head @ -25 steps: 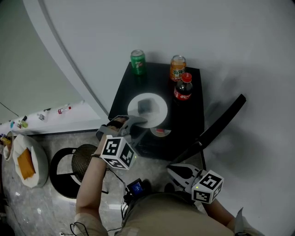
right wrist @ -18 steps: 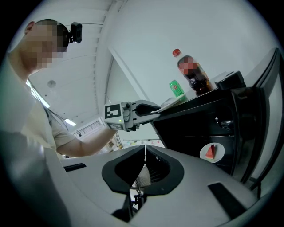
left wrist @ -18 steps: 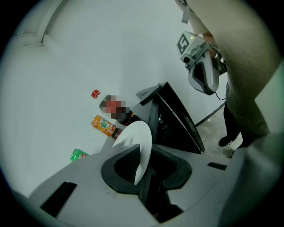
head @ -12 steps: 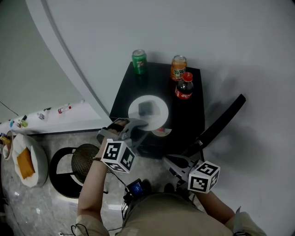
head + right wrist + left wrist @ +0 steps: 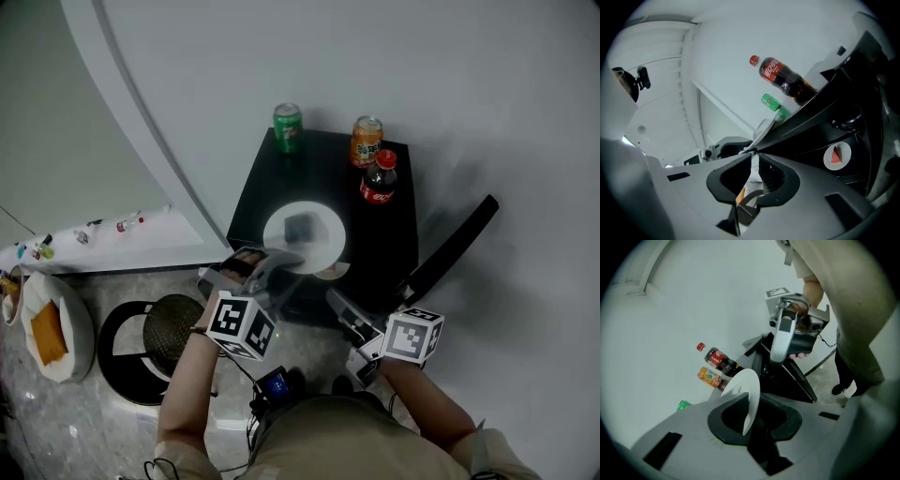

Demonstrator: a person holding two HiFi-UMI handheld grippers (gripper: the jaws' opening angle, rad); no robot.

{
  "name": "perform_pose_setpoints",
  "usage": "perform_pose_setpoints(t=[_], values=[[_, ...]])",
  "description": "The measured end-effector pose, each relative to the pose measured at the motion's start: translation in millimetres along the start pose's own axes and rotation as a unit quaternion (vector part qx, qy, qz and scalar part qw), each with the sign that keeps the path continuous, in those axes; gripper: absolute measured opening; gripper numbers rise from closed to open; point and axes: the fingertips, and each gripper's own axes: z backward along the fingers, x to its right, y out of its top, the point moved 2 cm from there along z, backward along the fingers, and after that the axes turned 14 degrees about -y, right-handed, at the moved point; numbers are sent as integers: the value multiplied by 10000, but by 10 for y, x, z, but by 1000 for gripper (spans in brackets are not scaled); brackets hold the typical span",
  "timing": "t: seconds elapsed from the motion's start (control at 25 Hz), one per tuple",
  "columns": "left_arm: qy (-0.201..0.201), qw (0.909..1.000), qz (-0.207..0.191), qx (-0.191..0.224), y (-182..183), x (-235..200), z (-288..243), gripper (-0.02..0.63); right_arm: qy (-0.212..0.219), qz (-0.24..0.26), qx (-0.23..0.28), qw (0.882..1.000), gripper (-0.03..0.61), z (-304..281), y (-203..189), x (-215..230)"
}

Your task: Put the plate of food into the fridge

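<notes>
A white plate (image 5: 323,242) with a grey block of food (image 5: 302,226) lies over the top of the small black fridge (image 5: 389,246). My left gripper (image 5: 277,263) is shut on the plate's near rim. In the left gripper view the plate (image 5: 749,390) stands edge-on between the jaws of the left gripper (image 5: 750,412), which have just been closing on it. My right gripper (image 5: 334,301) is shut and empty, low in front of the open fridge. It also shows in its own view as the right gripper (image 5: 754,161) and beyond the plate as the right gripper (image 5: 780,341).
On the fridge top stand a green can (image 5: 288,127), an orange drink bottle (image 5: 366,141) and a cola bottle (image 5: 377,178). The fridge door (image 5: 450,248) hangs open to the right. Inside sits a small plate with a watermelon slice (image 5: 836,156). A round stool (image 5: 169,330) stands at left.
My right gripper has moved up and left toward the fridge front and rolled over. The left gripper has stayed on the plate's rim.
</notes>
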Motion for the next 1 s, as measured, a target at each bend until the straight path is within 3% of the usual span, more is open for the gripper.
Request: perform_pose_setpoints(t=[0.04, 0.12, 0.2, 0.4, 0.56, 1.0], values=[[4, 10000, -12, 33, 8, 8, 11, 64, 0, -87, 35, 10000, 26, -31, 33, -12], [2, 10000, -43, 72, 17, 23, 26, 63, 32, -272, 27, 9996, 105, -102, 77, -51], [-18, 9999, -78, 98, 19, 31, 30, 63, 45, -474, 15, 9989, 140, -165, 124, -88], [-64, 9997, -194, 159, 24, 73, 48, 63, 70, -572, 259, 9980, 143, -303, 297, -114], [-79, 9993, -279, 226, 35, 114, 64, 62, -220, -906, 188, 9955, 143, -379, 253, -34], [-23, 9976, -642, 240, 23, 204, 83, 58, -373, -1105, 276, 9928, 106, -387, 188, 16]])
